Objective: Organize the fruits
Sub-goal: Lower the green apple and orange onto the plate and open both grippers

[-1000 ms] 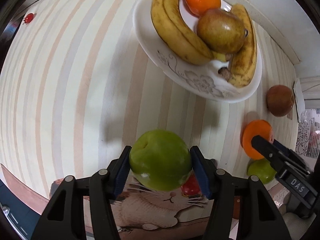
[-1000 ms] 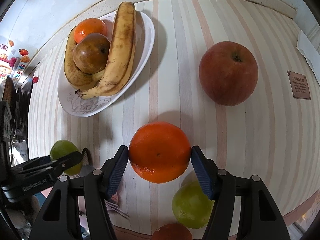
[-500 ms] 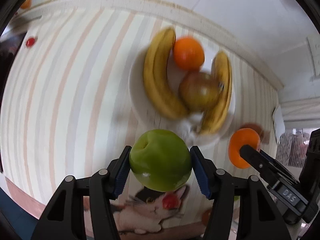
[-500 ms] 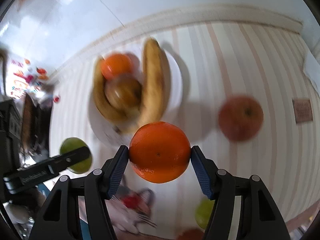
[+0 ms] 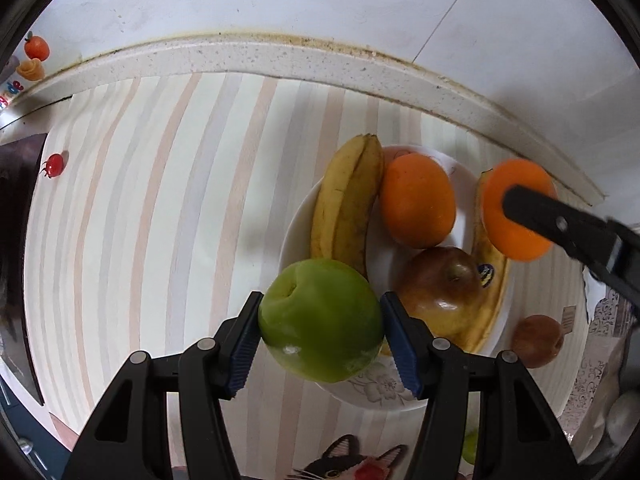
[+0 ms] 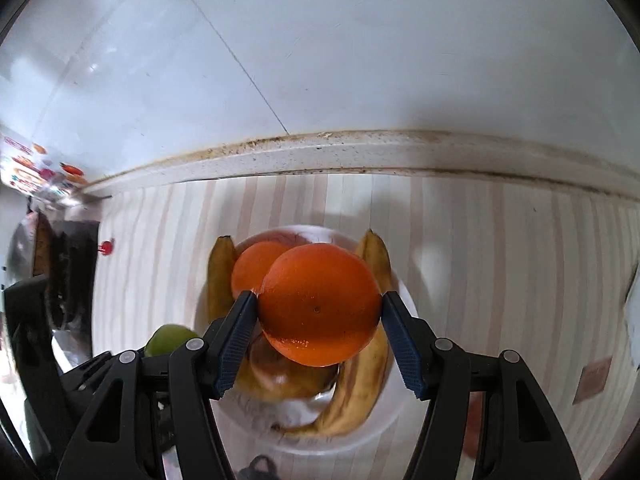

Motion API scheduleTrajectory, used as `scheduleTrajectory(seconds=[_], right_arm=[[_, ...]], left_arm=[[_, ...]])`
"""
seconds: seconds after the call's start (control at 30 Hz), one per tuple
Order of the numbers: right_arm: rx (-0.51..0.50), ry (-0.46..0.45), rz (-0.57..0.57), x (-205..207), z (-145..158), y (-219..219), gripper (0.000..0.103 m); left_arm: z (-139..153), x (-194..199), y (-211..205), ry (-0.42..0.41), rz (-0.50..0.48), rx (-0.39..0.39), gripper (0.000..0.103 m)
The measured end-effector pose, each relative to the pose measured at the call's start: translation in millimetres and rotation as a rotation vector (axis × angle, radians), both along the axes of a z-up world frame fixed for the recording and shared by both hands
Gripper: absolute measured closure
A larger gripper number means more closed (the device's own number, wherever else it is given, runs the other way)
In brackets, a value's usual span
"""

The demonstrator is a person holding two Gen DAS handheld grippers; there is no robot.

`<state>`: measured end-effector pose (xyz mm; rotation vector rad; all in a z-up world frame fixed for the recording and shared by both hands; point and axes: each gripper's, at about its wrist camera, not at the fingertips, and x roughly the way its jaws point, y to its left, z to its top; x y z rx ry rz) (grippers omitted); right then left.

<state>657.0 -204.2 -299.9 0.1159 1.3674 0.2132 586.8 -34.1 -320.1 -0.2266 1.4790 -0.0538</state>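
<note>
My left gripper [image 5: 321,340] is shut on a green apple [image 5: 320,320] and holds it above the near left rim of the white plate [image 5: 296,236]. The plate holds bananas [image 5: 346,208], an orange [image 5: 418,204] and a brownish pear [image 5: 440,292]. My right gripper [image 6: 318,332] is shut on an orange [image 6: 318,306] and holds it over the plate [image 6: 406,300]; that orange also shows in the left wrist view [image 5: 516,208]. The green apple shows at the left in the right wrist view [image 6: 170,338].
A red apple [image 5: 538,340] lies on the striped counter right of the plate. A small red tomato-like item [image 5: 54,164] sits at the far left. A stone ledge [image 5: 280,56] and white wall bound the counter at the back. A cat-print mat [image 5: 340,460] lies at the near edge.
Both grippers have risen and moved toward the plate with their fruit. The orange has gone from beside the plate to above it; the green apple is now at the plate's near rim.
</note>
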Motion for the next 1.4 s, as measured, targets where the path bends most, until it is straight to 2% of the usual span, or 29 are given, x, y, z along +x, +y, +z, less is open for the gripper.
scheduleTrajectory(seconds=[0.13,0.23,0.4,0.5,0.63,0.9,0.97,1.03,1.07,1.27,1.3,1.33,1.4], right_arm=[[-0.012,0.023,0.022,2.2,-10.1,0.9,0.036],[-0.043,0.019,0.043,4.1,-9.3,7.5,0.035],[-0.039,0.023,0.046,5.5,-8.0,8.2,0.034],[-0.033,0.026,0.035,4.7,-7.2,5.4,0.034],[-0.034,0.026,0.018,5.5,-7.2,1.6,0.025],[-0.009,-0.003,-0.024,-11.8,14.0,-19.7,0.025],[-0.010,-0.016,-0.032,-21.8,20.4,-26.3,0.023],[-0.018,-0.030,-0.037,-35.5,27.1,-32.8,0.022],[-0.019,-0.033,-0.038,-40.3,29.1,-34.6,0.022],[-0.023,-0.040,-0.049,-73.1,36.5,-43.1,0.021],[-0.030,-0.048,-0.051,-79.0,38.8,-44.0,0.019],[-0.039,-0.056,-0.052,-84.9,41.2,-44.9,0.013],[-0.051,-0.064,-0.059,-92.9,44.4,-45.2,0.009]], left_arm=[[-11.4,2.1,-1.1,0.020,0.006,-0.007,0.047],[-14.4,0.9,0.4,0.025,0.010,-0.012,0.047],[-20.2,5.3,-4.1,0.041,-0.009,-0.016,0.047],[-16.0,3.6,-3.8,0.036,-0.019,-0.006,0.047],[-9.2,3.3,-0.5,0.026,-0.005,-0.016,0.045],[14.3,-0.4,4.4,-0.004,-0.012,-0.018,0.041],[19.0,0.0,3.7,-0.016,-0.013,-0.015,0.037],[26.4,-1.9,4.7,-0.032,-0.015,-0.011,0.026],[30.9,-3.2,5.3,-0.042,-0.015,-0.007,0.024],[51.8,-14.7,5.8,-0.089,-0.025,0.028,0.020],[55.4,-17.3,4.8,-0.097,-0.028,0.037,0.012],[58.5,-19.9,3.9,-0.105,-0.030,0.045,0.012],[64.2,-25.6,1.7,-0.126,-0.038,0.064,0.012]])
